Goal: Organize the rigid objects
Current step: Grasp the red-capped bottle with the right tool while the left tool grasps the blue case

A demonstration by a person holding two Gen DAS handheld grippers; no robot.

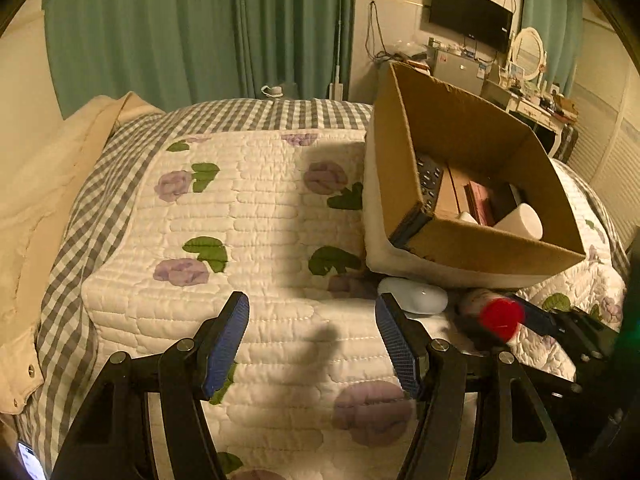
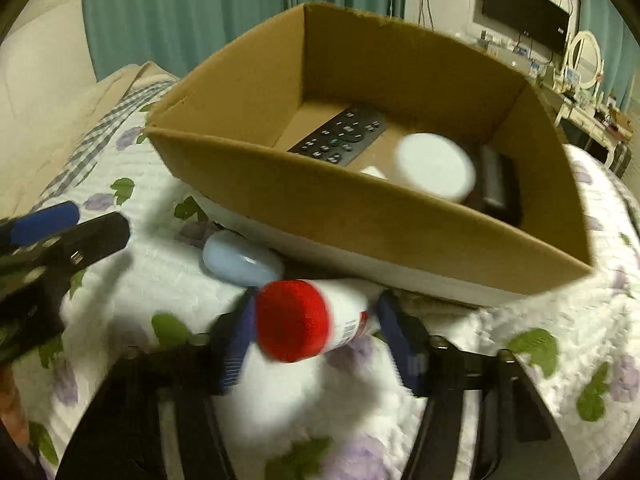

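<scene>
The quilt [image 1: 260,208] is white with purple flowers and green leaves; its border, toward 11 o'clock, is a grey and white check. The curtains [image 1: 160,32] at 12 o'clock are teal green. The cardboard box [image 2: 360,216] is brown inside and white outside. In it lie a black remote control [image 2: 340,136] with one green button and a white jar [image 2: 434,166]. The bottle [image 2: 316,322] has a red cap and a white body. The oval case [image 2: 236,260] at 10 o'clock from the bottle is pale blue. The gripper pads [image 1: 228,340] are blue on black arms.
</scene>
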